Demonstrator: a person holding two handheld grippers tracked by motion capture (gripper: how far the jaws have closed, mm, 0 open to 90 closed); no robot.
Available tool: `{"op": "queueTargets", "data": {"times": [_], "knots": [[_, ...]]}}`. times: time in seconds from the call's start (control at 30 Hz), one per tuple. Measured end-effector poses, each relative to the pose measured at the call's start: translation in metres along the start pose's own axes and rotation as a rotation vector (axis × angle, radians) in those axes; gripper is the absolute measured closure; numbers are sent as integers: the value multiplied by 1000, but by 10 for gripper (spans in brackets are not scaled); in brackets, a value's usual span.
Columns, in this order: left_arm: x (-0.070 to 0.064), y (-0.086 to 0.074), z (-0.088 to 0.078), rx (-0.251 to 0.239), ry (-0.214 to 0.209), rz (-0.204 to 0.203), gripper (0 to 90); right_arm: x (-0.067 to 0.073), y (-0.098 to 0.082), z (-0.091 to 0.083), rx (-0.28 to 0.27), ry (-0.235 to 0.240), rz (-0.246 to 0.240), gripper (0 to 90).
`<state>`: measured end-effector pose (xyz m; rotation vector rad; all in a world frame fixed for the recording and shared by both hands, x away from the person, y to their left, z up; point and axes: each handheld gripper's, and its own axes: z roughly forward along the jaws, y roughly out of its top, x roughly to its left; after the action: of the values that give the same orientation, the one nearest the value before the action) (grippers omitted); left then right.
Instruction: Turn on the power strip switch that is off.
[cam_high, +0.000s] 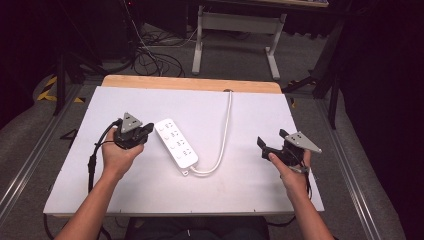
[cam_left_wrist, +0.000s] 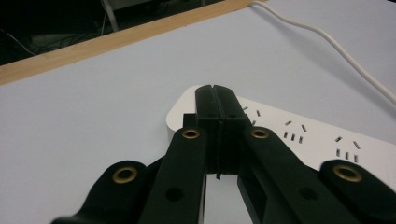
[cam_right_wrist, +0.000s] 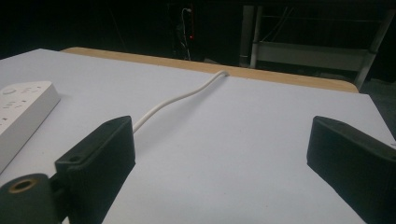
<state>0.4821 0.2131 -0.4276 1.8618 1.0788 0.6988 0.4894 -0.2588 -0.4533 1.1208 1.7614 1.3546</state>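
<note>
1. Covering most of the scene, a white table with a wooden strip along its far edge carries everything in use.
2. Lying near the middle of the table, a white power strip runs diagonally, its far end towards the left gripper and its near end towards the person; rows of socket slots show on its top face.
3. Leaving the near end of the power strip, a white cable loops to the right, then runs away across the table to the far wooden edge.
4. Sitting at the left of the high view, the left gripper is held in the person's left hand, with its tips just at the far end of the power strip. In the left gripper view its jaws are pressed flat together with nothing between them, over that end of the strip; whether they touch it cannot be told.
5. Resting at the right, well apart from the power strip, the right gripper is held in the right hand. Its jaws stand wide apart and empty above bare table.
</note>
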Motion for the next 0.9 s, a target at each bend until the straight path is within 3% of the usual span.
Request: {"op": "queueTargets", "data": {"times": [0.9], "knots": [[-10,6,32,131,-37,31,900,0,0,1,1,1,-2,82]]}}
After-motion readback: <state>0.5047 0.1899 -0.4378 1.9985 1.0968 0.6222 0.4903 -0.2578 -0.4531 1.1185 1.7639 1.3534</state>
